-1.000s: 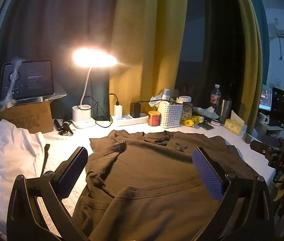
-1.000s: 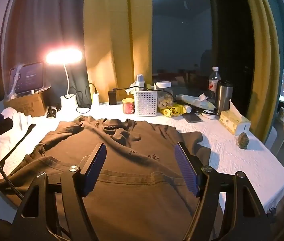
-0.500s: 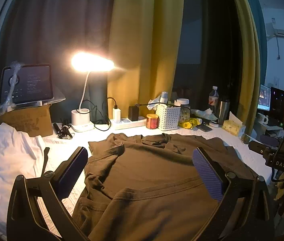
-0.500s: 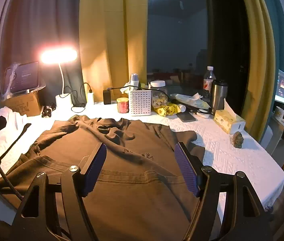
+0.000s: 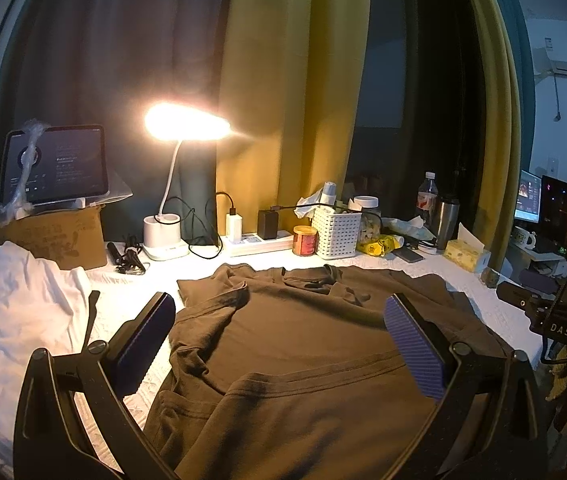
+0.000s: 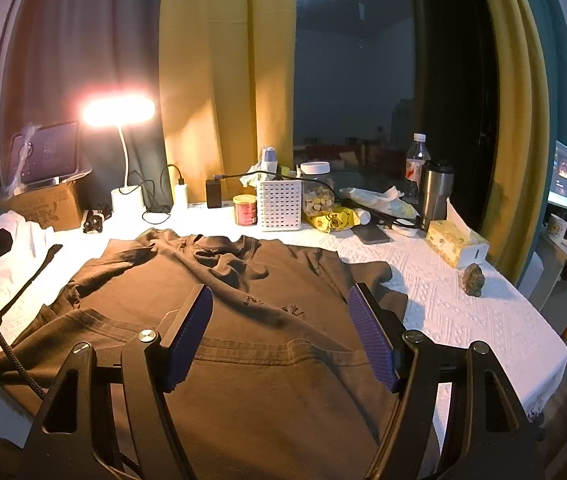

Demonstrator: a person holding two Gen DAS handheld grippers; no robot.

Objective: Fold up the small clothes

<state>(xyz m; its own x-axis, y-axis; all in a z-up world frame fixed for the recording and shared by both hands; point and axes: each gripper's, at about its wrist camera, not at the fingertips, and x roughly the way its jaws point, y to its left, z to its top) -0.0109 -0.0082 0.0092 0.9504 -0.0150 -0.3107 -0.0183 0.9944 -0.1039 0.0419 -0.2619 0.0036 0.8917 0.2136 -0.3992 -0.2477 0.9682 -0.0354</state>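
across the middle of the white-covered table (image 6: 463, 304) a brown t-shirt (image 6: 267, 320) lies spread out, collar toward the far edge. left gripper (image 5: 279, 320) and right gripper (image 6: 281, 304) hover above it, jaws spread, holding nothing.

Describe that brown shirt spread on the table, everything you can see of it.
The brown T-shirt looks like soft, matte cotton. It lies flat but rumpled on the white textured tablecloth, collar toward the far clutter, short sleeves spread sideways, and a stitched hem running across the near part. Small dark lettering shows on the cloth. Creases bunch near the collar. Neither open gripper touches it; the left and right hover above.
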